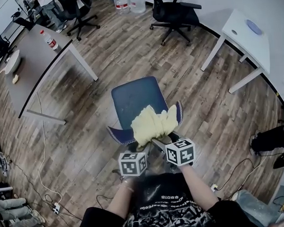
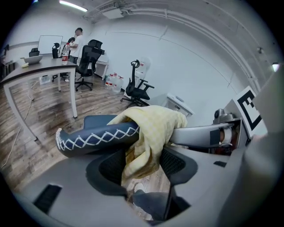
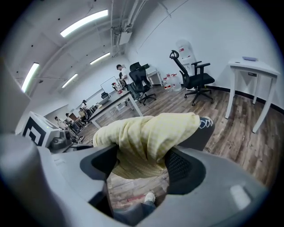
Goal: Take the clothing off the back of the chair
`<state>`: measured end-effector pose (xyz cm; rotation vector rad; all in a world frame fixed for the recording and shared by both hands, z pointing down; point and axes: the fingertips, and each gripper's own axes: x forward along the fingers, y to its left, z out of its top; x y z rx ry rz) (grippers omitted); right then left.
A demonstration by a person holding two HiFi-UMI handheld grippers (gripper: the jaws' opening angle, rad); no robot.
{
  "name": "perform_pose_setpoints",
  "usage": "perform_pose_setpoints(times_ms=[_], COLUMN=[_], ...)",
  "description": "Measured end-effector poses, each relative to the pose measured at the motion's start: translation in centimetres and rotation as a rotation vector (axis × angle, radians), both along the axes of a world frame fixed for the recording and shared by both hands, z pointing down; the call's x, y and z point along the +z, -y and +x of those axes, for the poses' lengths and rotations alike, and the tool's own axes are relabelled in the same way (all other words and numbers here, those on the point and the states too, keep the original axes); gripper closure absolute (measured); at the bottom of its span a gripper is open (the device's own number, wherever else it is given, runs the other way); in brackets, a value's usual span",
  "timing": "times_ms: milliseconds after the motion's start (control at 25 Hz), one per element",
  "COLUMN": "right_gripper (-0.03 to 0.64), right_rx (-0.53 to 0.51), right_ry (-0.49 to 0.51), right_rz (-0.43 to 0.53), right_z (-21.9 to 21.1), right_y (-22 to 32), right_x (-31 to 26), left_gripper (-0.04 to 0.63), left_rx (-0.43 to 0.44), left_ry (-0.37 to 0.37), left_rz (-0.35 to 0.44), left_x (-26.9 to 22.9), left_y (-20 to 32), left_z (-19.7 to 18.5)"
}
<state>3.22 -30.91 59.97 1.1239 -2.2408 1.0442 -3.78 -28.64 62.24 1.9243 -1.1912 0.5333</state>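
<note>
- Hanging over the top edge of the chair back (image 1: pixel 118 134), the yellow clothing (image 1: pixel 154 125) sits bunched at the middle of that edge, at 6 o'clock from the blue seat (image 1: pixel 134 97) in the head view. The back's stitched ends stick out bare at 8 and 2 o'clock of the bunch.
- The left gripper (image 2: pixel 141 166) has its jaws apart. A hanging fold of the clothing is between them and reaches toward both pads, but it does not look pinched.
- The right gripper (image 3: pixel 143 164) has its jaws wide apart around the top of the bunch. The cloth fills the gap at their tips, and floor shows below it.
- Both grippers point in from 6 o'clock, side by side, with their marker cubes near each other. In the left gripper view the right one's grey finger reaches the cloth from 3 o'clock.
- Open wood floor (image 1: pixel 212 117) lies round the chair at 3, 9 and 12 o'clock.
- A grey worktop (image 1: pixel 36 59) carrying a bottle (image 1: pixel 49 40) stands at 10 o'clock, its nearest leg well apart from the seat.
- A white worktop (image 1: pixel 251 40) stands at 2 o'clock, also well apart.
- Black office chairs (image 1: pixel 175 13) stand far off at 11 and 1 o'clock.
- Cables (image 1: pixel 40 169) trail over the floor at 8 o'clock, off the person's left side.
</note>
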Motion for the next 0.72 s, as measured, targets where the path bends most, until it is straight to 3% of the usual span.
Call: perform_pose_setpoints(times_ms=[120,200,280,520,720], right_gripper=[0.301,0.337,0.376,0.495,0.525], right_rx=[-0.017,-0.02,-0.026,-0.051,-0.054], right_ry=[0.003,-0.001,-0.008,-0.058,-0.074], right_rz=[0.008,0.009,0.007,0.037,0.067], right_z=[-0.2,-0.4,-0.7,-1.4,-1.3], right_y=[-0.2,-0.4,-0.5,-1.0,-1.2], right_x=[-0.1,-0.2,-0.3,-0.7,-1.1], left_gripper=[0.364,0.425,0.477,0.519,0.531], left_rx=[0.024,0.054,0.08,0.112,0.139], left_ry=[-0.041,-0.074,-0.061,-0.033,-0.016], left_rz=[-0.017,-0.033,-0.037,-0.026,-0.006], left_x=[0.2,0.2,0.3,0.2,-0.1], left_y=[0.0,-0.1,0.0,-0.3,-0.7], left_z=[0.5,1.4,2.0,2.1,2.4])
